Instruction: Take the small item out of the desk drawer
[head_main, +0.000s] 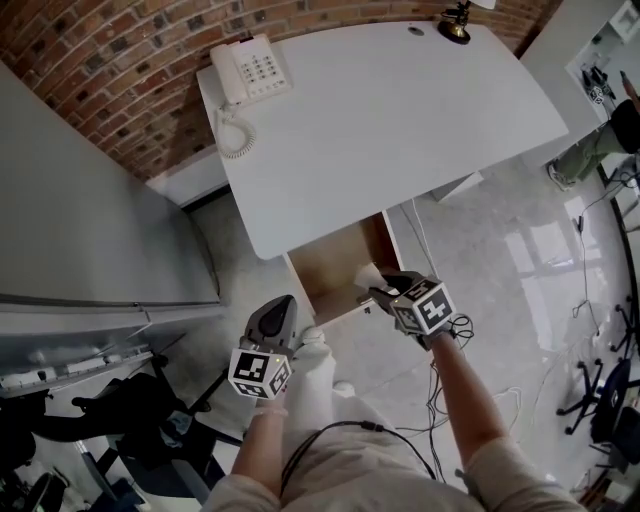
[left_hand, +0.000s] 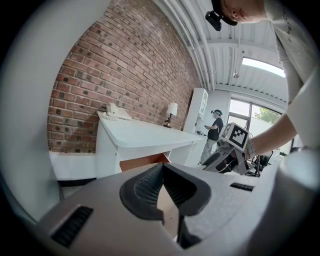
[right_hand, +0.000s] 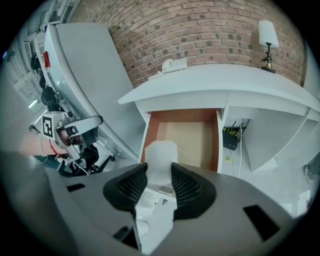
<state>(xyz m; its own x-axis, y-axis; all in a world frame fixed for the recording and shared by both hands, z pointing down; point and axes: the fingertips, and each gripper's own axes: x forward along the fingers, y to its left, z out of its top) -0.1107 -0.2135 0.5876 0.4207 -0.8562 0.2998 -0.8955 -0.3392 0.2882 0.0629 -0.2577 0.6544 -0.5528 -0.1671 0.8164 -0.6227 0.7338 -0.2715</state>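
The desk drawer (head_main: 335, 268) stands pulled out under the white desk (head_main: 400, 120), and its wooden bottom (right_hand: 186, 136) shows bare. My right gripper (head_main: 380, 293) hovers over the drawer's front right corner, shut on a small white packet (head_main: 367, 277). In the right gripper view the packet (right_hand: 159, 152) stands up between the ribbed pads (right_hand: 186, 187). My left gripper (head_main: 279, 305) hangs in front of the drawer's left side, shut and holding nothing. Its pads (left_hand: 147, 186) meet at the tip in the left gripper view.
A white telephone (head_main: 250, 70) and a small lamp (head_main: 455, 25) stand on the desk's far side by the brick wall. A grey panel (head_main: 90, 200) rises on the left. Cables (head_main: 445, 395) lie on the floor. A person (left_hand: 215, 128) stands far off.
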